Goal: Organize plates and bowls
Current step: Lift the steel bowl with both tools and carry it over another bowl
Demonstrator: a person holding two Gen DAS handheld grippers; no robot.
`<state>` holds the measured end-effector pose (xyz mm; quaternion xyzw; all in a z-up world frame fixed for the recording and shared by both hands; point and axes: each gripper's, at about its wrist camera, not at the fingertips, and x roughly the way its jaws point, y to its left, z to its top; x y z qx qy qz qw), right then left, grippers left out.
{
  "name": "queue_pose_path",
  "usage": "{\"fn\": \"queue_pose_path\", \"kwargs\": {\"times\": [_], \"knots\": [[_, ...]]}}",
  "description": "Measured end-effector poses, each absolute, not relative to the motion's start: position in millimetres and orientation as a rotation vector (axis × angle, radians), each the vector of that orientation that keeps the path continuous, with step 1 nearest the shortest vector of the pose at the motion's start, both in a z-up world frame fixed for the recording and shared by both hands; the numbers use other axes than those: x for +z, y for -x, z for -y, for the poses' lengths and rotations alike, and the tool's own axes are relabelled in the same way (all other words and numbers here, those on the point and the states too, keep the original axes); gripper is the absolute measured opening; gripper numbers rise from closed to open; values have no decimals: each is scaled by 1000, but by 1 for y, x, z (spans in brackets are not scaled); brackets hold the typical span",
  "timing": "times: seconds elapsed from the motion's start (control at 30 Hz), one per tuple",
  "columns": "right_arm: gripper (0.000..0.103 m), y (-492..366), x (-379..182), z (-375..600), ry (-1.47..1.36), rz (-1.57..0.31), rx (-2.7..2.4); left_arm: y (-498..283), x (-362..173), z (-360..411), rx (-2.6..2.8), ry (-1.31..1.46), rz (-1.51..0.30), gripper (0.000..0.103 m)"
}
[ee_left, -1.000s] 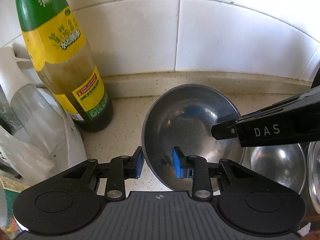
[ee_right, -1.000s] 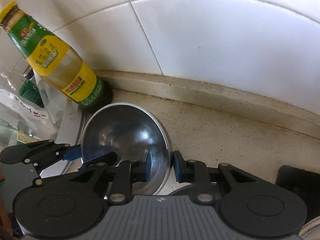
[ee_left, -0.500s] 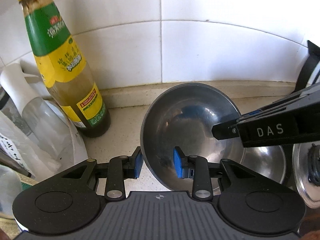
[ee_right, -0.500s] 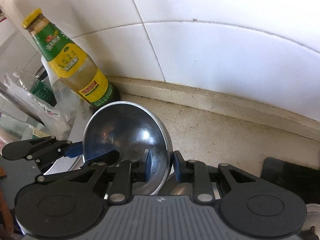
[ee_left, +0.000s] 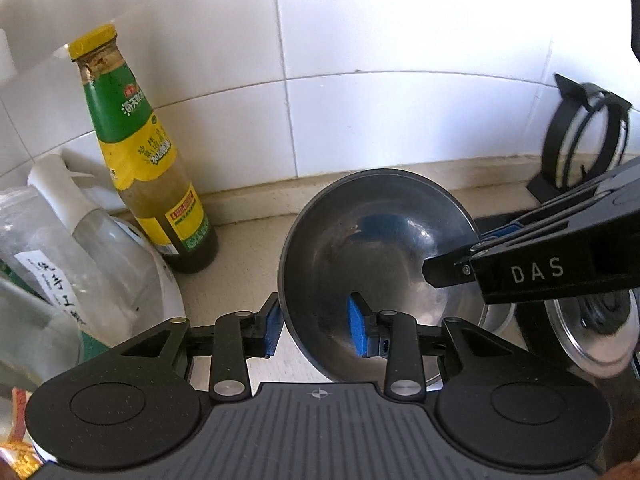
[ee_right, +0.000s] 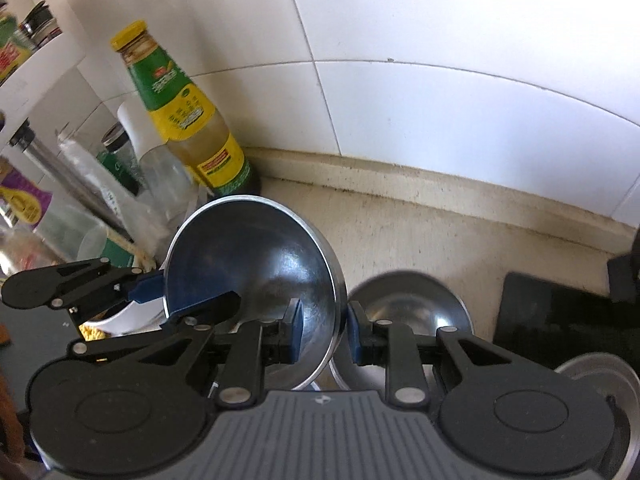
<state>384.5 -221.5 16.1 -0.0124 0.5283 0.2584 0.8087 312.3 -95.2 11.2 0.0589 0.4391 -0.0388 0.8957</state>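
Both tools have risen with the steel bowl [ee_left: 380, 256] since the earlier frames, so that more of the tiled wall [ee_left: 400, 80], the whole sauce bottle [ee_left: 148, 160] and a black stand [ee_left: 580, 148] at the back now come into view. Organizing appears to be in an early-to-middle stage: one bowl is lifted clear of the tabletop [ee_right: 440, 232] and tilted, carried between the two tools, while a second bowl [ee_right: 408, 300] sits below it and a flat metal lid or plate [ee_left: 592, 336] lies beside that; where the carried bowl will be set cannot be told. Left tool [ee_left: 316, 326]: its blue pads straddle the near rim, one outside and one inside the bowl; its jaws have just been opening slightly, and whether both pads press the wall cannot be told. Right tool [ee_right: 323, 334]: jaws narrowly apart, clamped across the opposite rim of the same bowl.
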Motion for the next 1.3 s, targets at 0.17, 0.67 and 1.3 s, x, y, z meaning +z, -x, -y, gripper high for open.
{"fn": "queue_pose_path", "kwargs": {"times": [0.17, 0.67, 1.3], "knots": [[46, -366, 20, 221, 32, -1133, 542, -295, 13, 99, -103, -134, -911, 42], [46, -324, -10, 219, 40, -1244, 541, -255, -9, 98, -145, -166, -969, 47], [47, -320, -32, 213, 68, -1311, 527, -256, -30, 90, -184, -186, -1035, 44]]}}
